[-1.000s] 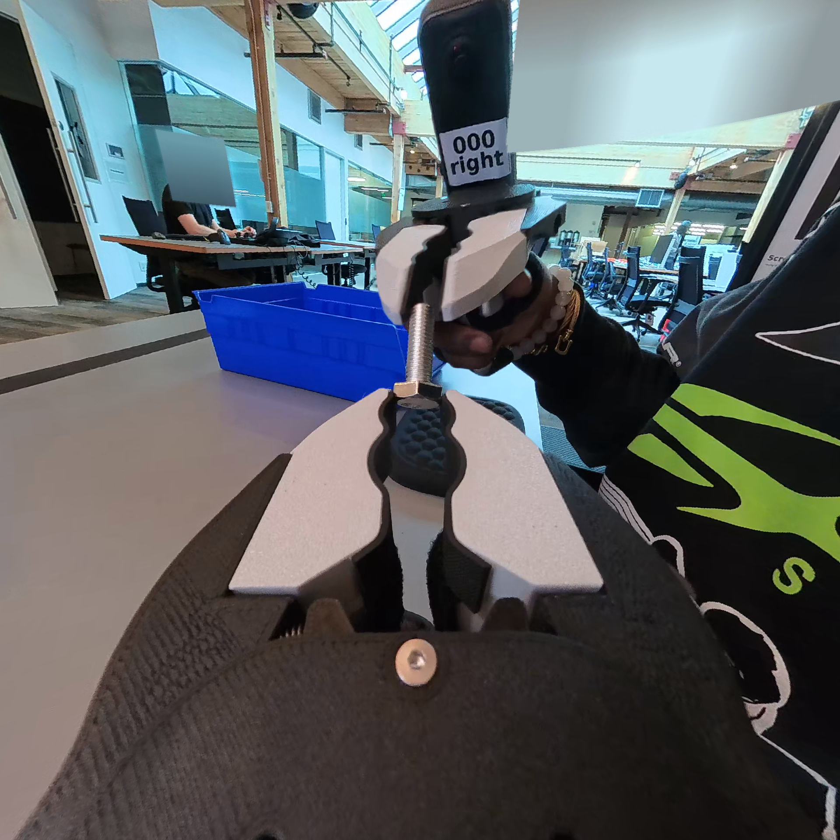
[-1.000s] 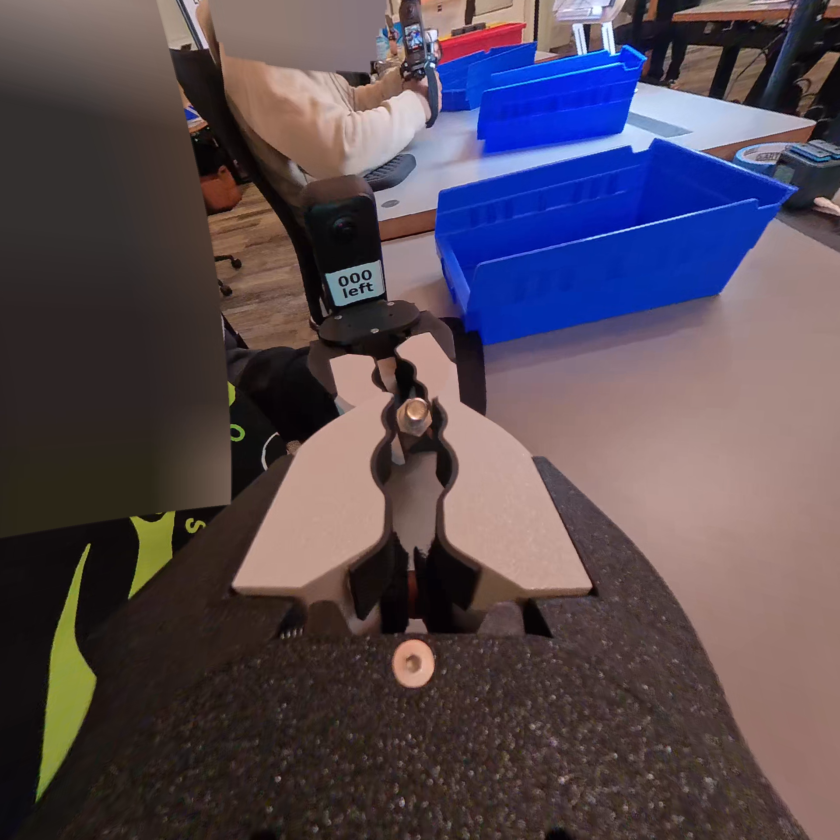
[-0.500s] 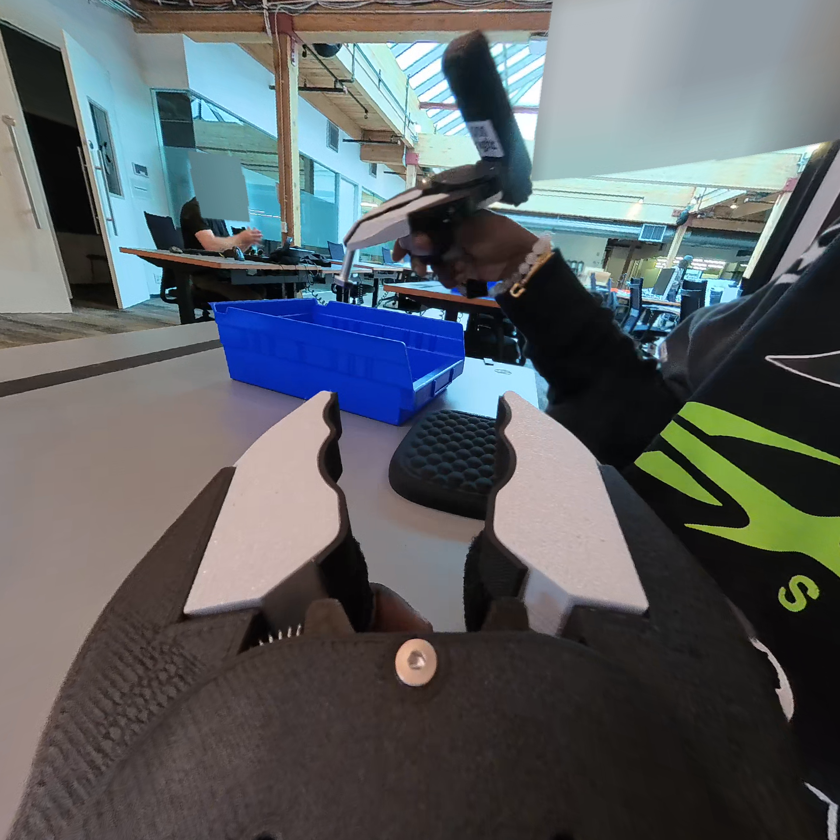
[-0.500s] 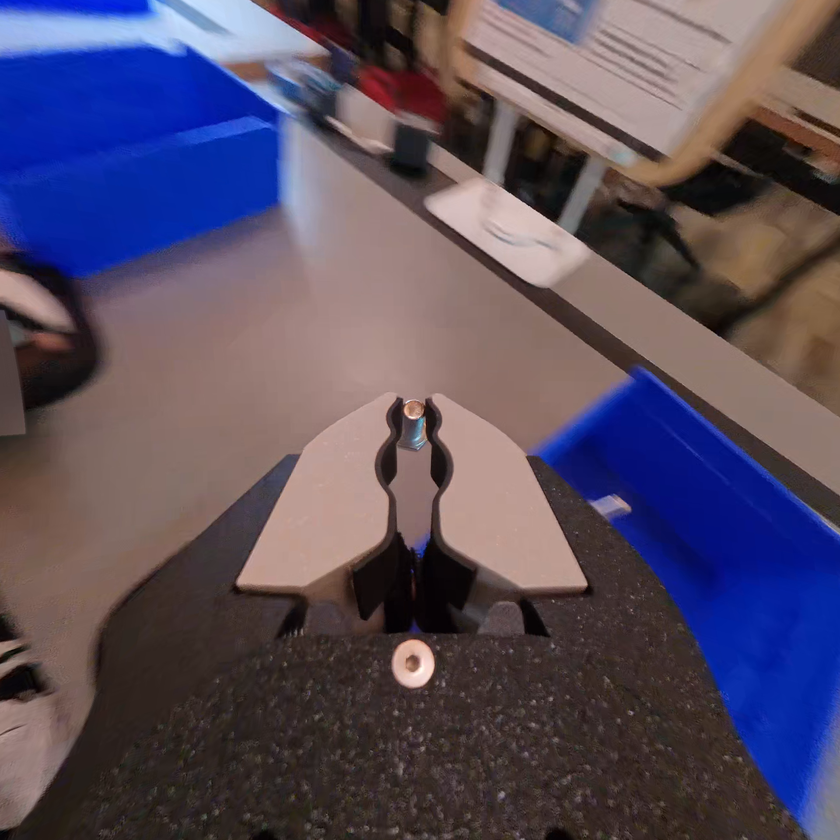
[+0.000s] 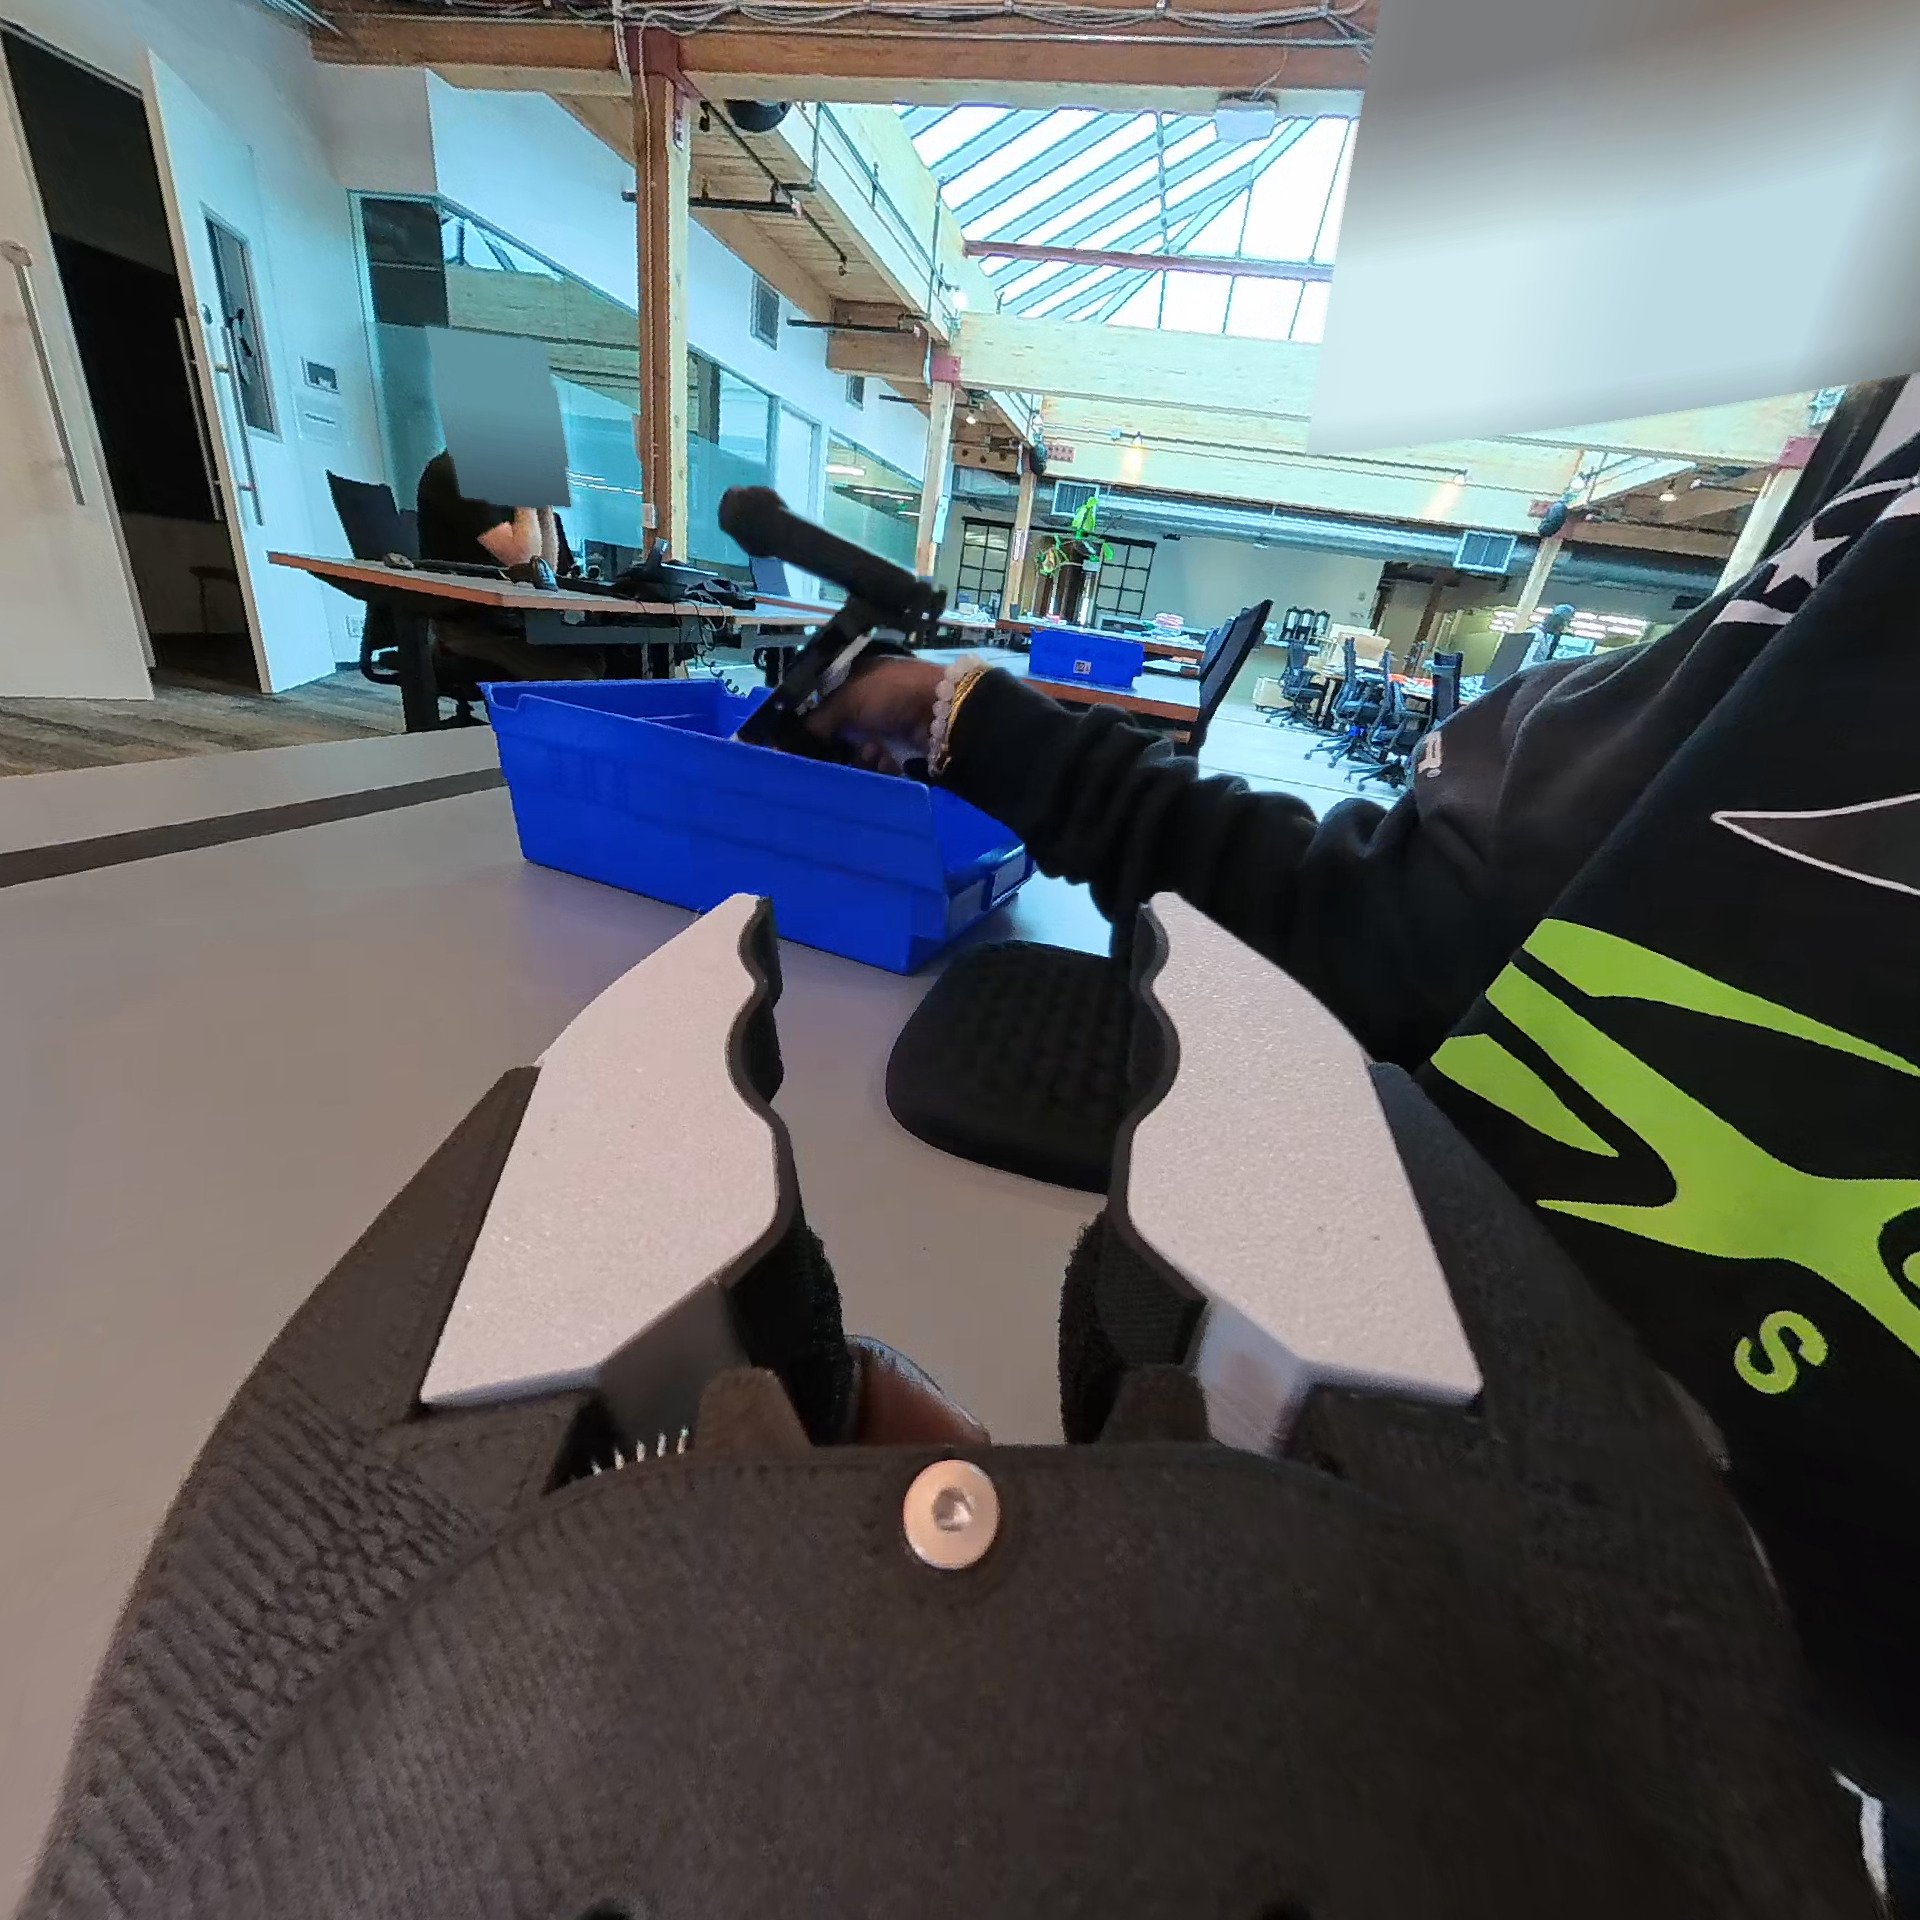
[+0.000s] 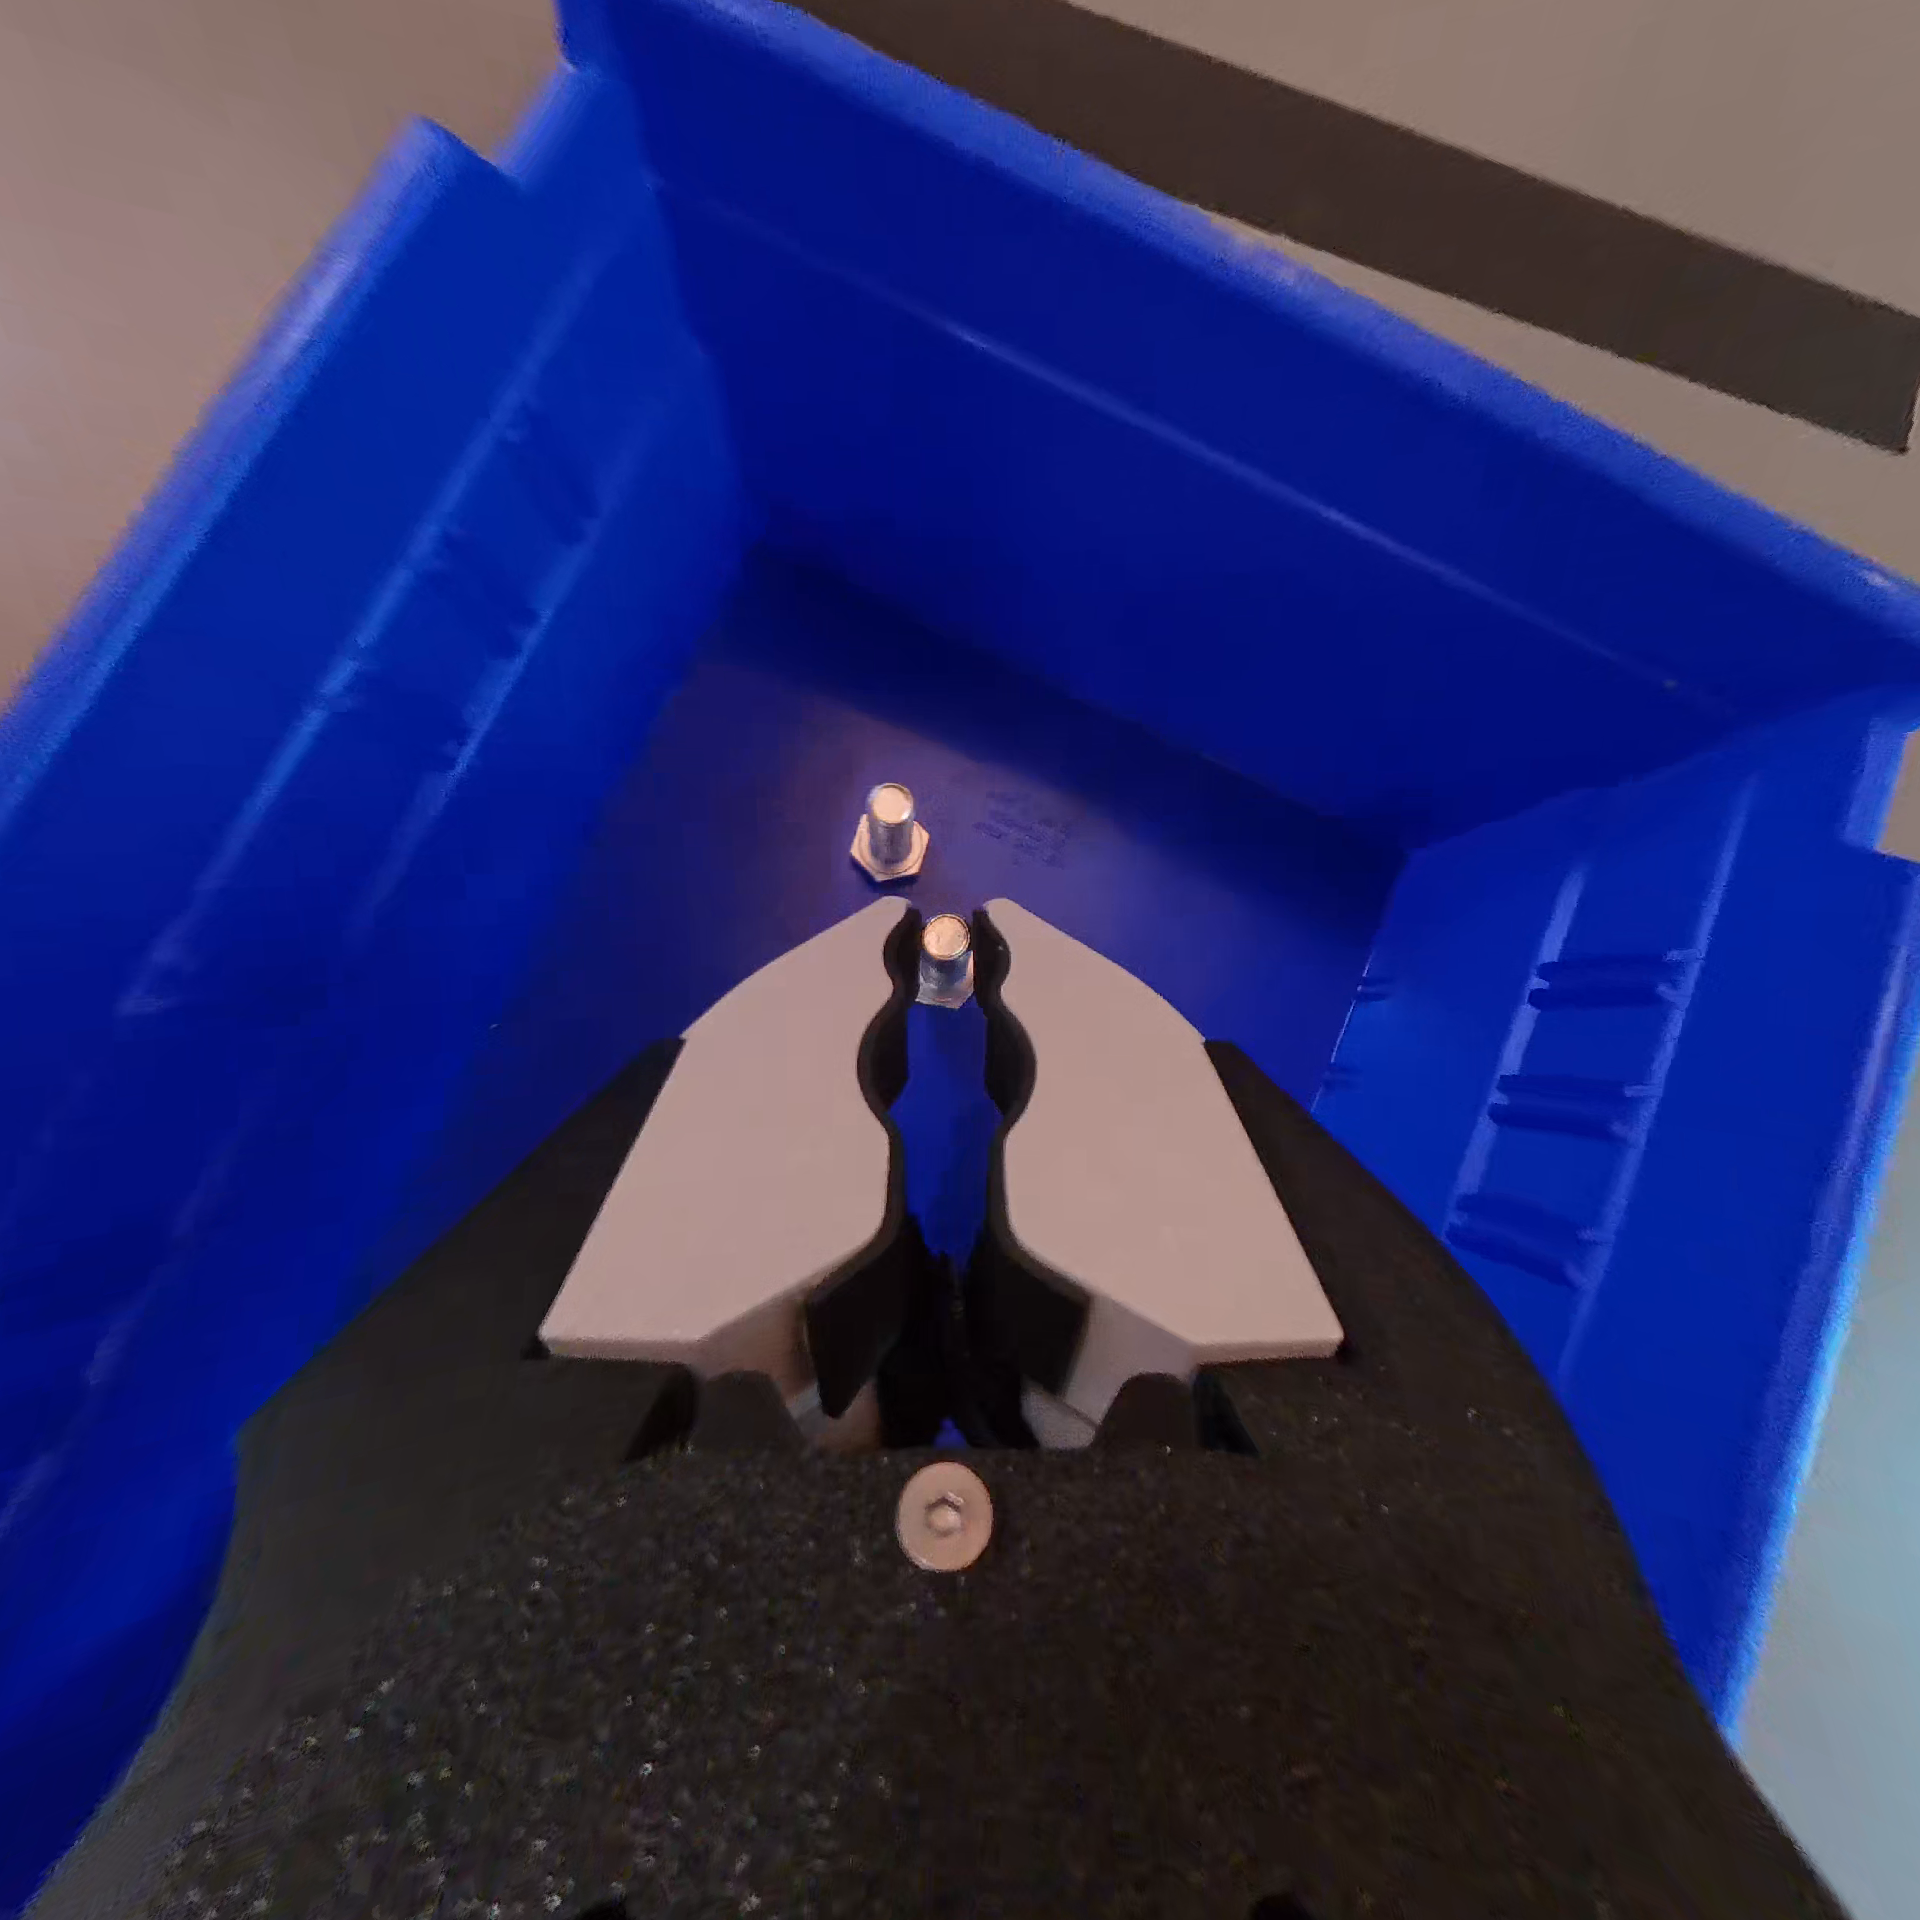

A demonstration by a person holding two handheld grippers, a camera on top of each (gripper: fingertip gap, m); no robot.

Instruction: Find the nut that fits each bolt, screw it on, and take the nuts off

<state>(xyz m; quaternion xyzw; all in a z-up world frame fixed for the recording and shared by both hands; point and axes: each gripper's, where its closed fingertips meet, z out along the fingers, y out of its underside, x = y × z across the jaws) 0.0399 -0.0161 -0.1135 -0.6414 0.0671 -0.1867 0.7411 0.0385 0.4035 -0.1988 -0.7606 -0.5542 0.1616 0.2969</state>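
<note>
The right gripper (image 6: pixel 945 961) points steeply down into the blue bin (image 6: pixel 1143 436), its jaws pinching a silver bolt (image 6: pixel 943 971) by the shank, threaded end toward the camera, above the bin floor. A second bolt (image 6: pixel 885 847) stands on its head on the floor just beyond the fingertips. From the left wrist view, the right hand (image 5: pixel 883 707) reaches over the bin's near wall with a black sleeve (image 5: pixel 1143 821) stretched across. The left gripper (image 5: pixel 951 966) hovers low and level over the grey worktop (image 5: pixel 260 1039), jaws spread wide with nothing between them, a black pad (image 5: pixel 1018 1070) lying ahead.
</note>
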